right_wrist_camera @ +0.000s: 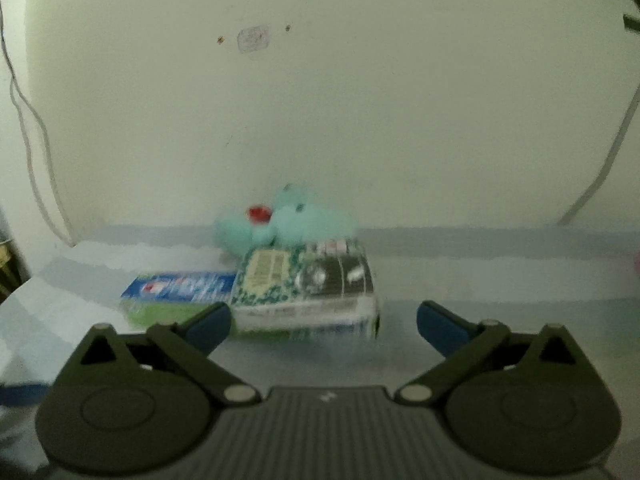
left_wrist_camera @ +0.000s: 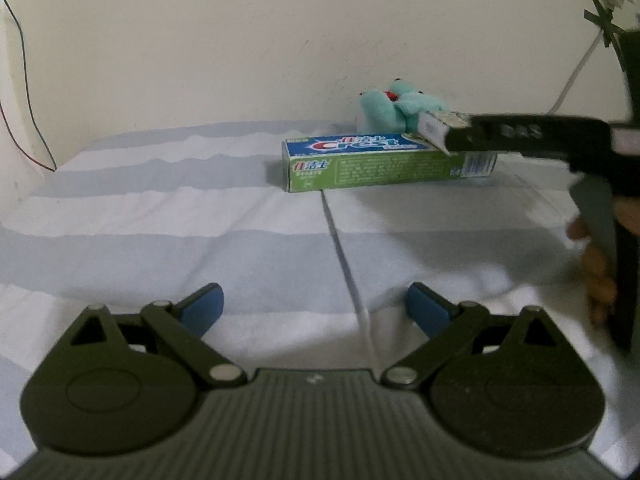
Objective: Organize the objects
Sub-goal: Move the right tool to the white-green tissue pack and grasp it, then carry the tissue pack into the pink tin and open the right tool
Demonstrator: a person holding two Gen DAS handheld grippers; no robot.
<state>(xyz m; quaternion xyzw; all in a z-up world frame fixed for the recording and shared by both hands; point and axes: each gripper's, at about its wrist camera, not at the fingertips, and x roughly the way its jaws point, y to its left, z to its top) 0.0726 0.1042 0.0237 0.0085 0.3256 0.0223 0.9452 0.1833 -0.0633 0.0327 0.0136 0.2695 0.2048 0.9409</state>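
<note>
A green and blue toothpaste box (left_wrist_camera: 384, 164) lies on the striped cloth near the wall, with a teal plush toy (left_wrist_camera: 400, 108) behind it. A small green-and-white patterned box (right_wrist_camera: 304, 288) rests on the right end of the toothpaste box (right_wrist_camera: 180, 288), in front of the plush toy (right_wrist_camera: 288, 220). My right gripper (right_wrist_camera: 324, 326) is open just short of the small box, its blue pads apart and touching nothing. In the left wrist view the right gripper (left_wrist_camera: 460, 138) reaches in from the right, its tip by the small box (left_wrist_camera: 440, 125). My left gripper (left_wrist_camera: 316, 310) hangs open and empty over the cloth.
A blue-and-white striped cloth (left_wrist_camera: 160, 208) covers the surface, with a seam (left_wrist_camera: 344, 260) down its middle. The cream wall (left_wrist_camera: 240, 40) stands close behind. Thin wires (left_wrist_camera: 28, 100) hang at the left, a white cable (left_wrist_camera: 576, 76) at the right. A person's hand (left_wrist_camera: 596, 280) holds the right gripper.
</note>
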